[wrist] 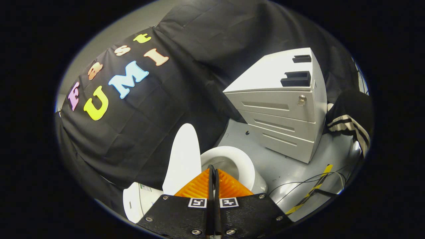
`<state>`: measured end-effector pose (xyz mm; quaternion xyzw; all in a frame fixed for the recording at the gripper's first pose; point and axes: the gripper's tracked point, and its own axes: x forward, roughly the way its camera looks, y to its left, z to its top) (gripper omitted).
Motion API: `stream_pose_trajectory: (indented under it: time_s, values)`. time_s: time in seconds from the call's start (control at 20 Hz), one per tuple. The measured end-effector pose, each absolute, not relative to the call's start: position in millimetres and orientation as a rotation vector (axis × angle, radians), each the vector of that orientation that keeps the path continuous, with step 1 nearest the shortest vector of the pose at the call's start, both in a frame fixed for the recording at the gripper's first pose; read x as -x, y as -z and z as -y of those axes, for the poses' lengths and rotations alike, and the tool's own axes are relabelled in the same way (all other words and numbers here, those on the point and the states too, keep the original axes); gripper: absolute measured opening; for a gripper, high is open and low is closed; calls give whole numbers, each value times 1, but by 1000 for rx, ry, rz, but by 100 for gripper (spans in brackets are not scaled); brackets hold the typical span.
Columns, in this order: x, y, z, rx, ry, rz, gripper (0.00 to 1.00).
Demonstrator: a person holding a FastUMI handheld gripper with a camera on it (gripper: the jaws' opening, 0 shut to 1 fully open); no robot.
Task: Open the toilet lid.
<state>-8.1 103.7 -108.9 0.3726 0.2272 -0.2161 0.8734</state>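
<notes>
Gripper (pixel 212 172) pressed together, empty, before raised toilet lid (pixel 182 156) and open bowl (pixel 239 162); drawer cabinet (pixel 282 113) beyond, cables (pixel 308 186) beside.

Legible text on the fixtures and equipment: none. Two square black-and-white coded markers (pixel 213 202) are carried on the black body of the gripper (pixel 212 172), one at the base of each orange finger (pixel 196 187); they are patterns, not letters or numbers. The fingers are closed together with nothing between them. A small label with a green mark (pixel 145 188) is seen on the toilet tank (pixel 137 200), beside the raised toilet lid (pixel 182 159); its print is too small to be read. A round lock (pixel 301 100) is set in the top drawer front of the white drawer cabinet (pixel 282 109); no writing can be made out on it.
</notes>
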Motion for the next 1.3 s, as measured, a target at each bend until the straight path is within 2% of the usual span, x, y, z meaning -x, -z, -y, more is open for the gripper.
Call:
stream_pose_trajectory:
  time_s: [0.45,1.3]
  values:
    - [-1,50,-138,-657,389,-396,0]
    - [-8,-6,-186,-449,331,-325,0]
